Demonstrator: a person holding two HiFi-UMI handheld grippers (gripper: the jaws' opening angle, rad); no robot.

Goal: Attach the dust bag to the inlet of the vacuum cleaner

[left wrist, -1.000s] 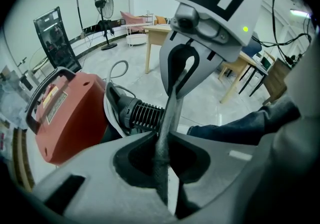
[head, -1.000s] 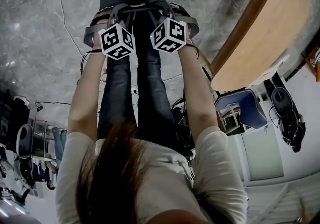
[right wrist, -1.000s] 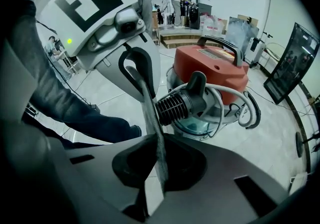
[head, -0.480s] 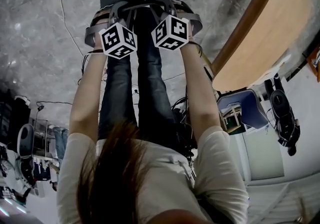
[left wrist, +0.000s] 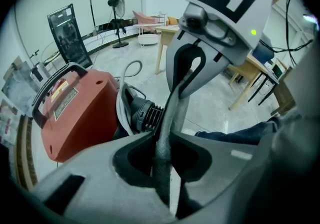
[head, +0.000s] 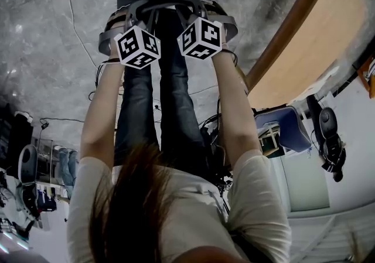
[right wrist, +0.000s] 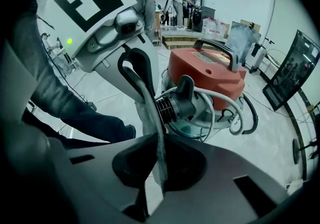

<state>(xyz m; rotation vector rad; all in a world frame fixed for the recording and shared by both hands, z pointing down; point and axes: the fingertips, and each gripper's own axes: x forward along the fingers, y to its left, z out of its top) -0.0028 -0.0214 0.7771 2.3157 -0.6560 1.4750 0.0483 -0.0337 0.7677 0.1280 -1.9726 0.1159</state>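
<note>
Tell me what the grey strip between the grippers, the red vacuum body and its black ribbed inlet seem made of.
The dust bag looks like grey cloth, perhaps felt or non-woven: matt, grainy, creased along its length. The vacuum body is likely moulded plastic: red, smooth, semi-gloss with soft highlights. The inlet is black and matt with moulded ribs, so plastic or rubber; which one is unclear.

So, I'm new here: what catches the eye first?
A red vacuum cleaner with a black handle stands on the floor, black ribbed inlet forward. A grey fabric dust bag is pinched by the right gripper and lies between the jaws of the left gripper, which have just been opening.
</note>
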